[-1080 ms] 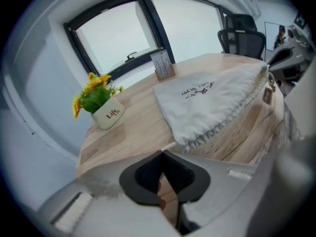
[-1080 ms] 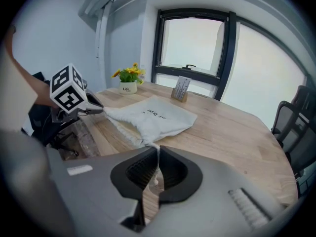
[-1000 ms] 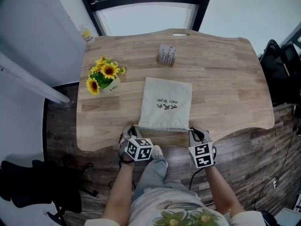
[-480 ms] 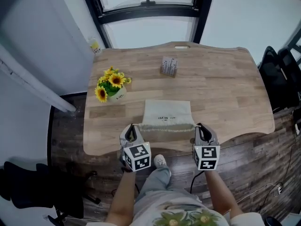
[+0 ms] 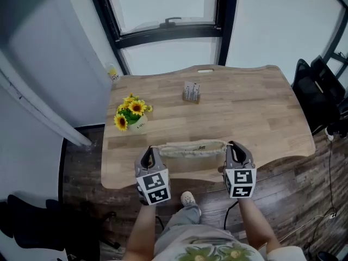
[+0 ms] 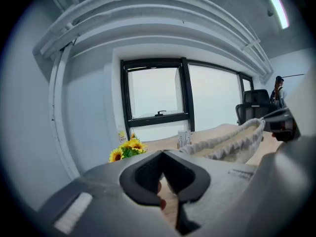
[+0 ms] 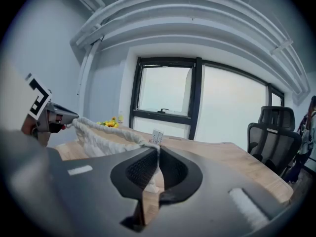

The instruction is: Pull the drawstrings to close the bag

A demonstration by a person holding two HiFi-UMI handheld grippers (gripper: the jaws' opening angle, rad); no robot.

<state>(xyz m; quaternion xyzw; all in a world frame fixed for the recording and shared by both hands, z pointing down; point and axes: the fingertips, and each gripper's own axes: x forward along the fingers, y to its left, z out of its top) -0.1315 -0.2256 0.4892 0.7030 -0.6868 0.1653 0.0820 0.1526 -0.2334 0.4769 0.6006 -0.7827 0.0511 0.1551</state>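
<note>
The cream drawstring bag (image 5: pixel 191 148) hangs stretched between my two grippers above the near edge of the wooden table (image 5: pixel 261 113); from the head view only its gathered top edge shows. My left gripper (image 5: pixel 150 152) is shut at the bag's left end, where the puckered cloth (image 6: pixel 229 143) runs into its jaws (image 6: pixel 163 156). At the right end my right gripper (image 5: pixel 234 148) is shut on the white drawstring (image 7: pixel 147 143), which passes between its fingers (image 7: pixel 158 154). The bag's body below the top edge is hidden.
A pot of sunflowers (image 5: pixel 131 117) stands on the table's left side and a small printed box (image 5: pixel 191 92) near the far edge. Behind the table is a black-framed window (image 5: pixel 168 29). Black office chairs (image 5: pixel 321 91) stand to the right.
Both grippers rose together, lifting the bag's near end off the table. The bag went from lying flat with its print showing to hanging edge-on between them.
</note>
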